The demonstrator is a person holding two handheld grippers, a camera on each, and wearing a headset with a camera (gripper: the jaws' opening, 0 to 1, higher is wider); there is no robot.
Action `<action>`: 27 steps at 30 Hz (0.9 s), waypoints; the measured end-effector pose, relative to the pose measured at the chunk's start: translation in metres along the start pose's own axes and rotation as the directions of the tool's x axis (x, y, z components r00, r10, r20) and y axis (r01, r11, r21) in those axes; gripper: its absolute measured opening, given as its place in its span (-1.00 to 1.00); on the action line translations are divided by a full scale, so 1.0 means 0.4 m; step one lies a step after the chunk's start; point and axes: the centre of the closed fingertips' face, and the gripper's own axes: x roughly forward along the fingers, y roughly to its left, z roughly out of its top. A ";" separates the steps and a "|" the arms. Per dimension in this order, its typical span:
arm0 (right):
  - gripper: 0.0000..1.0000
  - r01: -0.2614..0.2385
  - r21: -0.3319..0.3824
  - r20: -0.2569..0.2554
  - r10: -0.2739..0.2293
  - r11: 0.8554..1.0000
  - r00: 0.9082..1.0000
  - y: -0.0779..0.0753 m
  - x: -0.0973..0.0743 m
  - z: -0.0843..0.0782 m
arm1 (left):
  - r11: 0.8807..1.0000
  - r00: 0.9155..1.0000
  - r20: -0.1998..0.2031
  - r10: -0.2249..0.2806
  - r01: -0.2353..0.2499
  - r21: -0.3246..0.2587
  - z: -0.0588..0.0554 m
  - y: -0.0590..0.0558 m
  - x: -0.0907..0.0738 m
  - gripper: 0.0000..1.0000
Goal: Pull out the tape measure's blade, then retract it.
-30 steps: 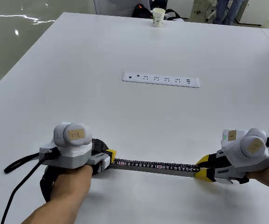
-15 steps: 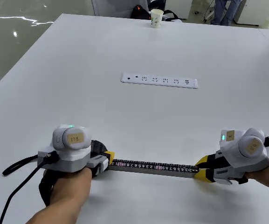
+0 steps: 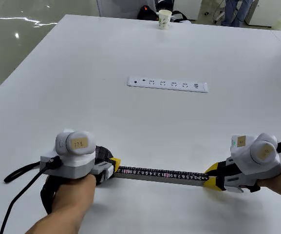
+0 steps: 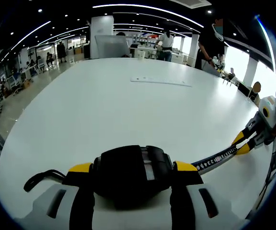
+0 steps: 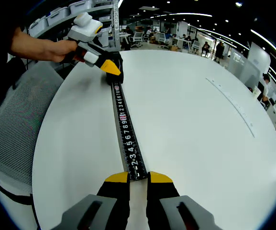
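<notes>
Lying flat on the desk (image 3: 130,122), nearer the person than the power strip (image 3: 168,83), the blade (image 5: 126,134) runs straight from the case (image 4: 130,172) clenched in the left gripper (image 3: 110,165) to its tip pinched by the right gripper (image 5: 138,178), so retraction likely follows that line.

Bright, even overhead light on you. Glare streaks across glossy floor (image 3: 13,19) at your left. Faint soft shadows on white table (image 3: 130,122). Your gripper views bow hard at edges; ceiling strip lights (image 4: 138,5) curve. Numerals on tape blade (image 5: 127,139) crisp.
</notes>
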 end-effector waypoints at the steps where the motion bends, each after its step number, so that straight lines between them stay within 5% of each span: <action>1: -0.83 0.000 -0.001 0.000 0.000 1.000 1.000 0.001 0.000 0.000 | 1.000 1.000 -0.001 0.000 0.000 0.000 0.000 0.000 0.000 0.17; 27: -0.83 -0.002 0.002 -0.010 0.002 1.000 1.000 0.001 0.007 0.010 | 1.000 1.000 -0.003 -0.008 0.008 -0.015 0.001 0.002 0.001 0.18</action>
